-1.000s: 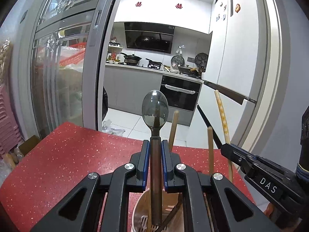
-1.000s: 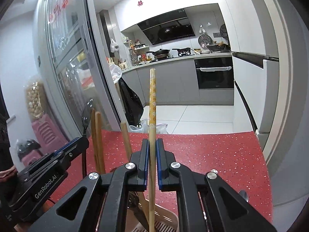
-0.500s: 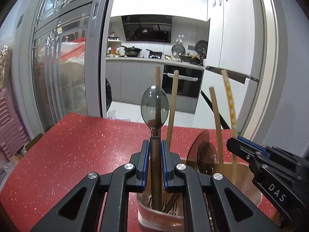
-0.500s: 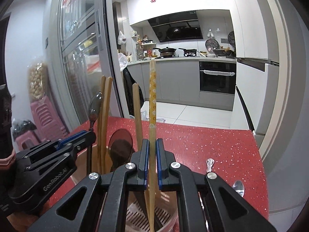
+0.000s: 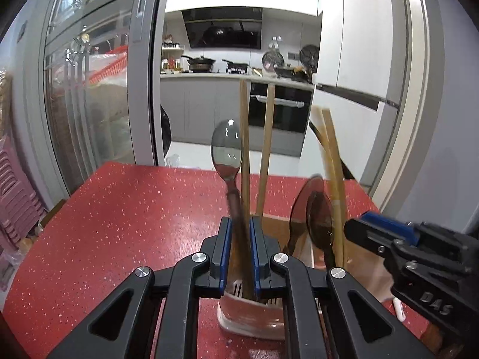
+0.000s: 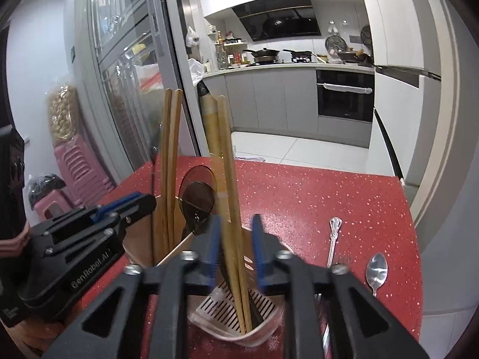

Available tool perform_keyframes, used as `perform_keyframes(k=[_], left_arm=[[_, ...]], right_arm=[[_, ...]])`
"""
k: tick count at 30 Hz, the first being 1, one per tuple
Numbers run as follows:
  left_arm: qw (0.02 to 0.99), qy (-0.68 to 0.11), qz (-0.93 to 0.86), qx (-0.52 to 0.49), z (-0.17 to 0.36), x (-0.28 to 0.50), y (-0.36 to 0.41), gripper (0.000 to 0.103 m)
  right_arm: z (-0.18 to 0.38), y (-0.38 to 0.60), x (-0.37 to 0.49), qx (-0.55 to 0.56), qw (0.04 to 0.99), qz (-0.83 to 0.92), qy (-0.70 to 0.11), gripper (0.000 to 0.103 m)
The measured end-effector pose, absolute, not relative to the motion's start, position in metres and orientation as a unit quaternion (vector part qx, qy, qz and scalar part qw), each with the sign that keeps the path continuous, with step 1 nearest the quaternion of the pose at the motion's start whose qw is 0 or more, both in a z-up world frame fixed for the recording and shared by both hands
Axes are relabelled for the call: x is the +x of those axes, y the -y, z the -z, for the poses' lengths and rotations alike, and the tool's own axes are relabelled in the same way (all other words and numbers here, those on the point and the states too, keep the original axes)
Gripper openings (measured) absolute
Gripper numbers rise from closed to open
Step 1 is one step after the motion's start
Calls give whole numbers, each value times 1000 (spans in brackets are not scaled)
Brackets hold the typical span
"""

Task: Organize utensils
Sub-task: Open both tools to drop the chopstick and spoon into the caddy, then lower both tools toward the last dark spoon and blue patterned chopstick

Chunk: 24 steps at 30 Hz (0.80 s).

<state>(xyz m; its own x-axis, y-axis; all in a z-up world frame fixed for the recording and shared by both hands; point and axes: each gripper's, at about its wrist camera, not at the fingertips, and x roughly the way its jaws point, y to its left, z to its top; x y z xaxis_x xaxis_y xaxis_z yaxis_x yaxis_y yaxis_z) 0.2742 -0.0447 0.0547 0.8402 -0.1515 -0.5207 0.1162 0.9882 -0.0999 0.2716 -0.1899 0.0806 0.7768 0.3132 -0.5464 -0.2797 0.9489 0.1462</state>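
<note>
My right tool (image 6: 233,249) is opening, chopstick (image 6: 229,179) loose between its jaws, standing in the holder (image 6: 239,326). Left tool (image 5: 239,251) grips a spoon (image 5: 226,152) over it. 2 utensils (image 6: 356,257) remain on the counter (image 6: 329,191) beside the holder.

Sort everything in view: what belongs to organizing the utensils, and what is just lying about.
Job:
pink slotted utensil holder
dark-handled metal spoon
wooden chopsticks
silver spoon on the red table
ornate silver handle

Lying about:
stacked pink plastic stools
black oven
</note>
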Motion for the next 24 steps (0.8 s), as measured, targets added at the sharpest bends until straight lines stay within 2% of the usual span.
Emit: perform_keyframes(k=[1,14,24], left_arm=[[958,-275,71,-35,-54,274,44,37],[957,-279,68,-48,-64,251,30,37],[933,-353,50,-43,-48,218,9,37]], right_arm=[[-82,192,269,33,944,-155,-290,42],[-100,208,242,67,944,-153,-284,50],[-98,209,207,85,930,-153,-323,64]])
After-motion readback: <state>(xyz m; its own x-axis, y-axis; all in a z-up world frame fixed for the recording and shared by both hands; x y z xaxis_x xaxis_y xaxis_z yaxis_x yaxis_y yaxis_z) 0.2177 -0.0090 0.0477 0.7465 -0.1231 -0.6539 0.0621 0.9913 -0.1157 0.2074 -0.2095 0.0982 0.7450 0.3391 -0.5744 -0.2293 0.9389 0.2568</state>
